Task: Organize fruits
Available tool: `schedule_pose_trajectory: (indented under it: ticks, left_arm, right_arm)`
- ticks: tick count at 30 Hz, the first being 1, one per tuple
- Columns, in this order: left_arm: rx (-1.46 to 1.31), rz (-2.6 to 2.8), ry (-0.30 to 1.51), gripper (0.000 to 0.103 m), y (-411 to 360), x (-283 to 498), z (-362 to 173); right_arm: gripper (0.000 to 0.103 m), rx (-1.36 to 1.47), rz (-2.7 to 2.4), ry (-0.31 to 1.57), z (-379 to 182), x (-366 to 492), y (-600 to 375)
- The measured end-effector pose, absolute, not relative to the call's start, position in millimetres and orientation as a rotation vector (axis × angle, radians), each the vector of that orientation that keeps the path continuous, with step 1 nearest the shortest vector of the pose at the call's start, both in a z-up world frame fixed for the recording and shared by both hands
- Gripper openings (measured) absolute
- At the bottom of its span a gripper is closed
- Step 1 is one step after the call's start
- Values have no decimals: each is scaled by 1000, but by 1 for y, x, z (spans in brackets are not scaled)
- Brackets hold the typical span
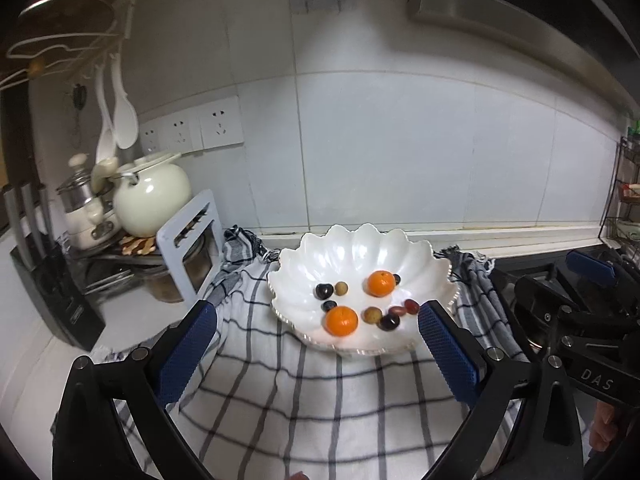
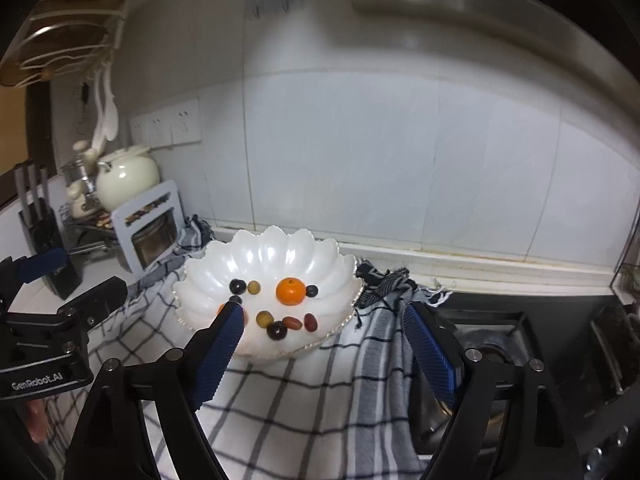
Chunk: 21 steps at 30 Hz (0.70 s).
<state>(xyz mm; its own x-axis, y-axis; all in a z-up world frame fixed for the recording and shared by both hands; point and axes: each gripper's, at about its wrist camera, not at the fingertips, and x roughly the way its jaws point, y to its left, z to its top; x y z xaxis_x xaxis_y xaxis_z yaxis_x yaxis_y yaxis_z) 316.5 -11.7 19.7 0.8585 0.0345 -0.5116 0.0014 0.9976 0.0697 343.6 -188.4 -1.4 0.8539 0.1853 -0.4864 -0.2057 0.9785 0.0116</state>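
Nearest, both left tongs and right tongs gape released, nothing between them, over the checked cloth. Beyond, mid-frame, the white scalloped bowl holds two oranges, two tan longans and several dark small fruits.

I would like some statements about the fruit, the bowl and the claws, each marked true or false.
1. Two oranges lie in the white bowl. True.
2. The left claw holds an orange. False: it is open and holds nothing.
3. The bowl stands on a checked cloth. True.
4. The right claw is shut on a grape. False: it is open, with nothing between its fingers.
5. The bowl is turned upside down. False: it stands upright, with the fruit inside.
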Motion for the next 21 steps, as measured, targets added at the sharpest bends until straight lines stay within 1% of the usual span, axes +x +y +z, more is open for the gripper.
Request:
schedule_pose_trajectory:
  ticks: [14,21]
  left_arm:
    - [70,19,490,103,-22,194,34]
    - [79,21,470,103,-25,150,38]
  right_arm:
    - [85,-48,204,439,16,221,-206]
    - [85,-45,180,422,23,172,-215]
